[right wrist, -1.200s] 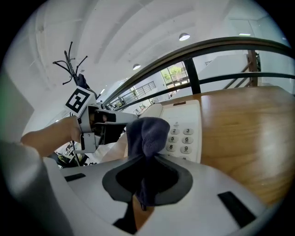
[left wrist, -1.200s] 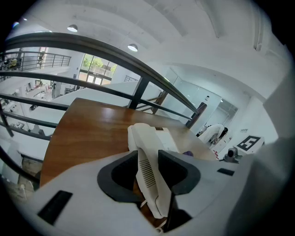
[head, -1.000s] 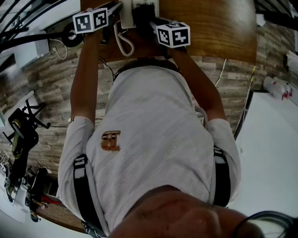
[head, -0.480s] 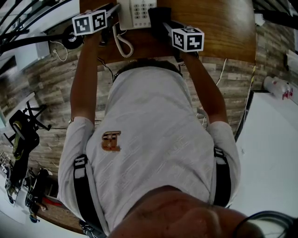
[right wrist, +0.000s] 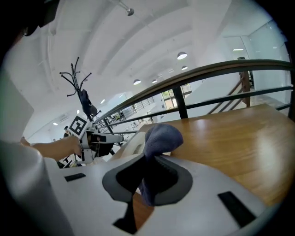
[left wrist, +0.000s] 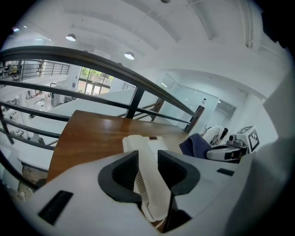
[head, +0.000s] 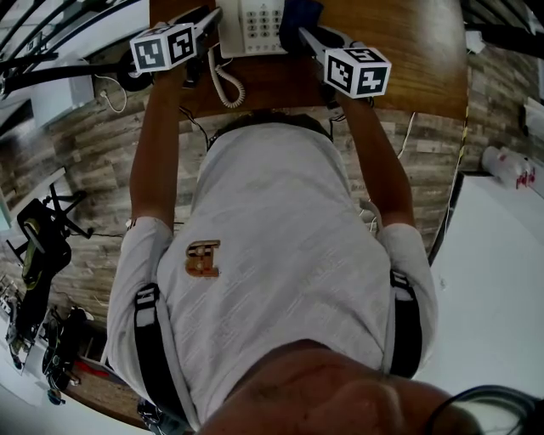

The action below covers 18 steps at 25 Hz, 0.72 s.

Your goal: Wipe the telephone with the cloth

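Head view: the white telephone sits at the far edge of the brown table. Its curly cord hangs to the near side. The left gripper is at the phone's left side and the right gripper is at its right side. The dark blue cloth is just to the right of the phone, at the tip of the right gripper.

Left gripper view: the two jaws squeeze the white handset. It is long and runs from near to far along the phone's left side. I cannot tell if it is lifted.

Right gripper view: the jaws pinch the cloth tight, and a soft blue lump sticks up past them. The phone is just to the left of the cloth. I cannot tell if they touch. I think the right gripper should do the wiping, since it has the cloth. It needs to go left onto the phone, then rub near to far along its long side
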Available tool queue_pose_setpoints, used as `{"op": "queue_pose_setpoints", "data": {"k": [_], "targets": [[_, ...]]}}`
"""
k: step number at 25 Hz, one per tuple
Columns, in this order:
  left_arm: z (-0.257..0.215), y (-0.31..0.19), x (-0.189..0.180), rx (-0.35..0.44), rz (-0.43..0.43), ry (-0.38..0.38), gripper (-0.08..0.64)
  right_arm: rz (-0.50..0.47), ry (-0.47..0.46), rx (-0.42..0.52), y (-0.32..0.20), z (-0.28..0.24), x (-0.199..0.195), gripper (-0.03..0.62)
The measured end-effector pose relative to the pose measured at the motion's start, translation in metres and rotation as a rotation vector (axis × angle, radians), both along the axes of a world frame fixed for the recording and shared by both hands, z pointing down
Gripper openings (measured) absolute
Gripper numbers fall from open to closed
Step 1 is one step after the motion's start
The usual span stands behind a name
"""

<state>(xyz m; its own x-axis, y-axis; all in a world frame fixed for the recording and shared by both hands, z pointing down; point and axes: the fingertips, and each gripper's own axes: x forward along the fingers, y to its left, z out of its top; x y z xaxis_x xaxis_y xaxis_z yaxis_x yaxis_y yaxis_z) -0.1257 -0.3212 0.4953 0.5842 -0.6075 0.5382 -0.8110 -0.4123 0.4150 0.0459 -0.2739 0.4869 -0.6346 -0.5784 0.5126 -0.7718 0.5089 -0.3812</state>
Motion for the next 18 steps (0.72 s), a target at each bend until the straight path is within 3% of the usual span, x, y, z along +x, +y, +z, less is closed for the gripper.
{"op": "queue_pose_setpoints", "data": {"k": [11,18], "targets": [[-0.109,0.007,0.027,0.321,-0.014,0.099,0.092,-0.061,-0.158,0.266,-0.021,-0.103,-0.025,0.060],[-0.171,0.020,0.043,0.559,0.015,0.089,0.052,-0.107,-0.198,0.451,-0.014,-0.161,-0.041,0.060]]}}
